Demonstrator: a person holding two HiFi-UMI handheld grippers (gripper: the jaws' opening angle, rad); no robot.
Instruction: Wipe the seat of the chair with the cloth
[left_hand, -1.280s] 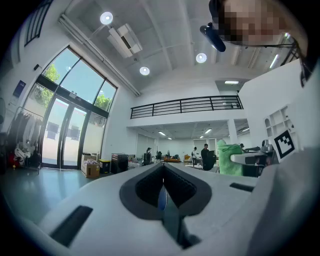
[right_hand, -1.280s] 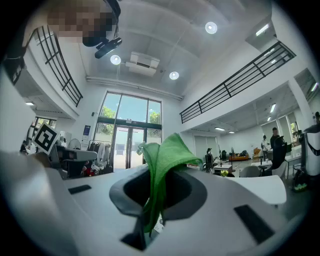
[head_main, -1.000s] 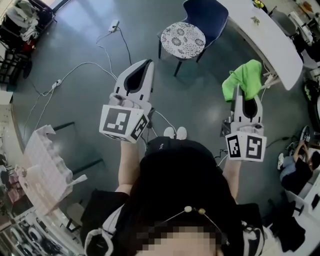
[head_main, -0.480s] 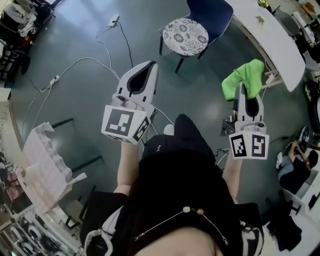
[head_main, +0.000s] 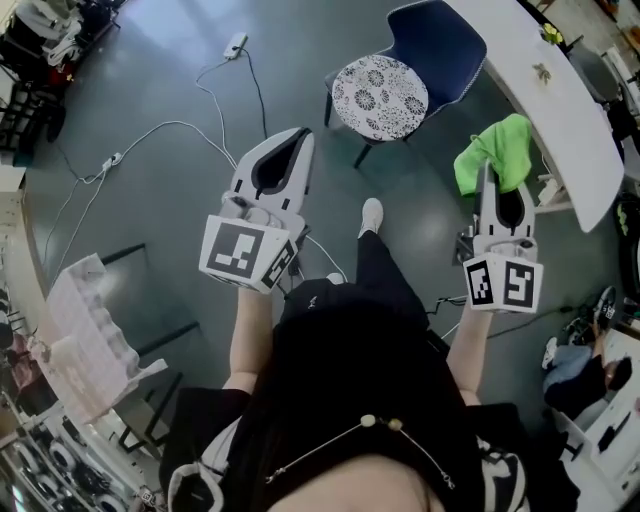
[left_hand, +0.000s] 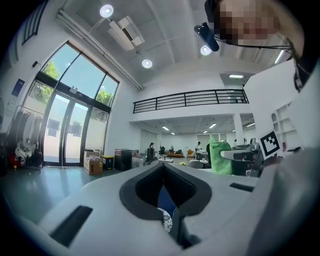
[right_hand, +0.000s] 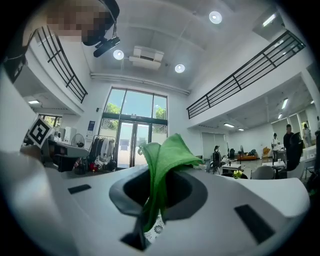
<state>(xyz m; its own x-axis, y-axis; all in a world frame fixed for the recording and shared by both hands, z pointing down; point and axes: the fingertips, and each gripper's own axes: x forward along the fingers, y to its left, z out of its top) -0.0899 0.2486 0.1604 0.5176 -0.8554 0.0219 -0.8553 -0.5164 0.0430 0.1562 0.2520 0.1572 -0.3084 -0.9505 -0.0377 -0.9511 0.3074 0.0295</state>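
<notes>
Nothing is wiped yet. The bright green cloth is clamped in the right tongs, and the left tongs are pressed together, empty. The round floral-patterned chair seat is untouched, farther off.

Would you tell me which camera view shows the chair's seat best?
The head view: the whole round patterned seat shows from above, unobstructed. The left gripper view catches only a sliver of it low in the frame; the right gripper view shows a small patch under the green cloth.
</notes>
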